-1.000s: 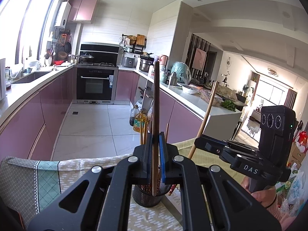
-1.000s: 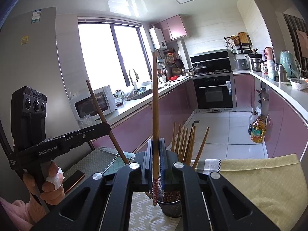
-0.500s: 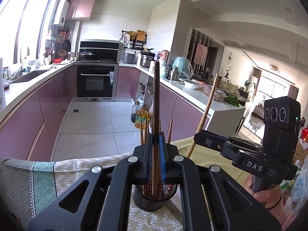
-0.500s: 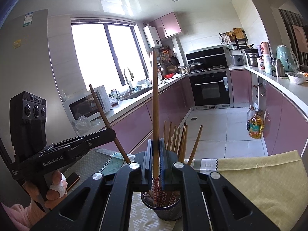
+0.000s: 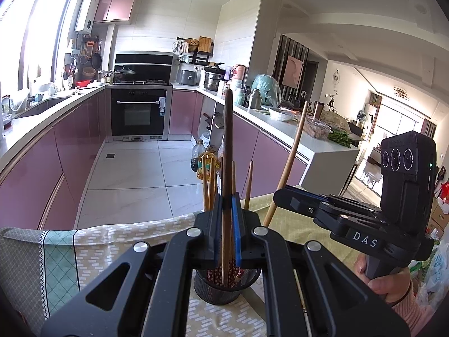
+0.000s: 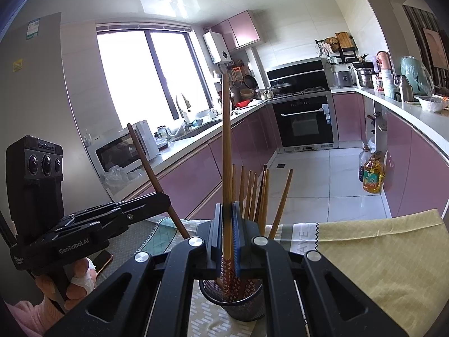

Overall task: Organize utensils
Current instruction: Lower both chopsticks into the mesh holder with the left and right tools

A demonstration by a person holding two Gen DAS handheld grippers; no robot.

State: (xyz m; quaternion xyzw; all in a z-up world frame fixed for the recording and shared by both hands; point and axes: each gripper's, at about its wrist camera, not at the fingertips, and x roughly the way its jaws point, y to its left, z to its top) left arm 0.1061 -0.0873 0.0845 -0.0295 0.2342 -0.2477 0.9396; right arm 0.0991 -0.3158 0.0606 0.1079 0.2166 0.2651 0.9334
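Observation:
My left gripper (image 5: 226,224) is shut on a dark wooden chopstick (image 5: 227,146), held upright with its lower end inside a black mesh cup (image 5: 224,289). My right gripper (image 6: 226,224) is shut on a lighter wooden chopstick (image 6: 226,140), its patterned lower end also inside the mesh cup (image 6: 238,303). Several other chopsticks (image 6: 252,193) stand in the cup. Each gripper appears in the other's view: the right gripper (image 5: 283,193) at the right, the left gripper (image 6: 162,200) at the left.
The cup stands on a table covered with a yellow-green patterned cloth (image 6: 378,252). A phone (image 6: 102,259) lies at the left. Behind are pink kitchen cabinets (image 5: 70,146), an oven (image 5: 139,112) and oil bottles (image 6: 371,177) on the tiled floor.
Both grippers have moved down with their chopsticks. The chopstick ends now sit deeper inside the mesh cup, which shows larger and closer.

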